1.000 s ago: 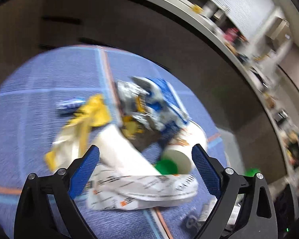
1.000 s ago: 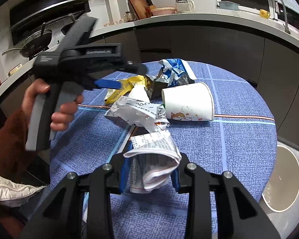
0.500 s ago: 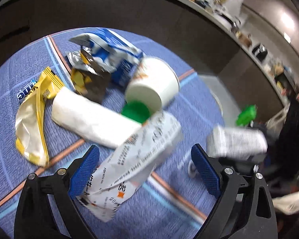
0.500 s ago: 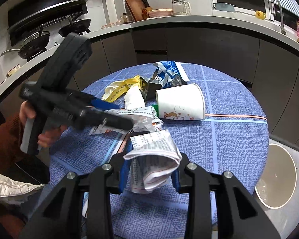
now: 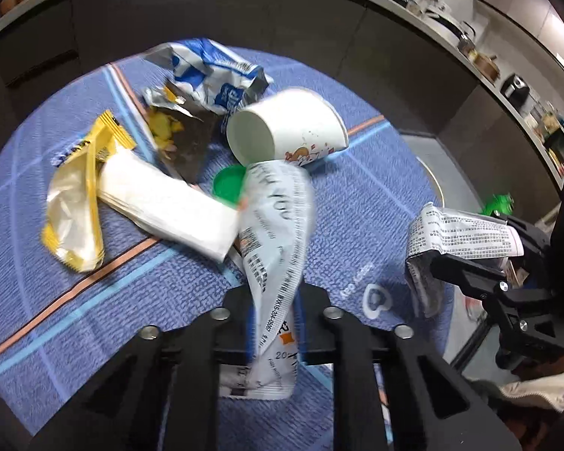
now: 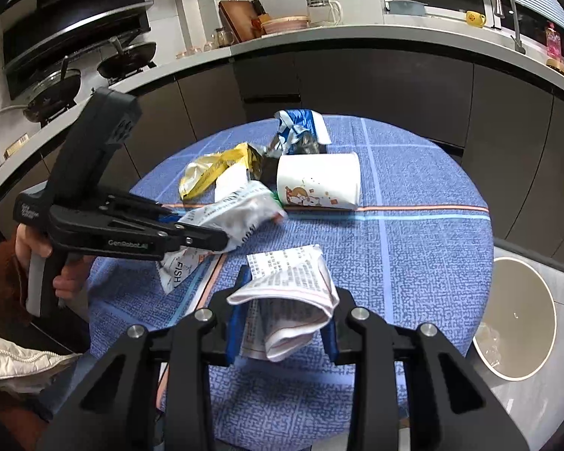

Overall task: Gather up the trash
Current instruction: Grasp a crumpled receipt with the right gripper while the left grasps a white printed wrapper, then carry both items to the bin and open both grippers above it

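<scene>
Closing on the printed wrapper (image 5: 278, 263), the left gripper (image 5: 274, 323) pinches its end; right gripper (image 6: 282, 323) stays clamped on folded paper (image 6: 289, 293), probably for the bin (image 6: 515, 319).

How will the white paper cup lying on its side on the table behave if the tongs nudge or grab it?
The paper cup lies on its side, open mouth showing, so a nudge would probably roll it in a curve across the blue tablecloth. It looks empty and thin-walled: likely very light, and apt to crush under a firm squeeze.
</scene>
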Tool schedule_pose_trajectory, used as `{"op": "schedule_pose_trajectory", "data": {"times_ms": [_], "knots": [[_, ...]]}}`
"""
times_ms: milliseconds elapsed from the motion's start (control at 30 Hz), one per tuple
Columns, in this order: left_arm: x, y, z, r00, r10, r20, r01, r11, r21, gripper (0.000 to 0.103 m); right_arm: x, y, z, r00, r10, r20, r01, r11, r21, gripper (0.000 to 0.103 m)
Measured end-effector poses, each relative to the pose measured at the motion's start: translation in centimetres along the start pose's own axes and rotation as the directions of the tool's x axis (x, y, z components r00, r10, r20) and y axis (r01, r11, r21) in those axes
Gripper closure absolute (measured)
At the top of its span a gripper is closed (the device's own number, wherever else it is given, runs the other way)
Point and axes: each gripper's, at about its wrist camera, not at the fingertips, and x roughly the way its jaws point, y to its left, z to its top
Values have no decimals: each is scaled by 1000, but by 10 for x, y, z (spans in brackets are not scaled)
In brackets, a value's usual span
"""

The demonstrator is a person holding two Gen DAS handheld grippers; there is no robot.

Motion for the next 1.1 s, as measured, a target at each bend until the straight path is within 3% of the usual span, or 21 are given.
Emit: {"op": "schedule_pose_trajectory", "data": {"times_ms": [133, 333, 533, 867, 1100], "knots": [[-27, -8, 1, 998, -12, 59, 13, 1000, -27, 94, -15, -5, 4, 999, -11, 46, 10, 1000, 16, 70], [-61, -39, 15, 988, -45, 149, 45, 999, 4, 94, -47, -24, 13, 990, -58, 132, 50, 997, 62, 70], [-71, -81, 46, 967, -150, 205, 140, 988, 64, 95, -75, -59, 12, 970, -165, 179, 143, 981, 131, 70], [-21, -146, 99, 948, -282, 150, 259, 953, 157, 95, -96, -143, -26, 925, -353, 143, 298, 905, 304, 70], [43, -185, 124, 938, -343, 52, 329, 928, 175, 95, -77, -196, -54, 910, -406, 89, 341, 851, 400, 70]]}}
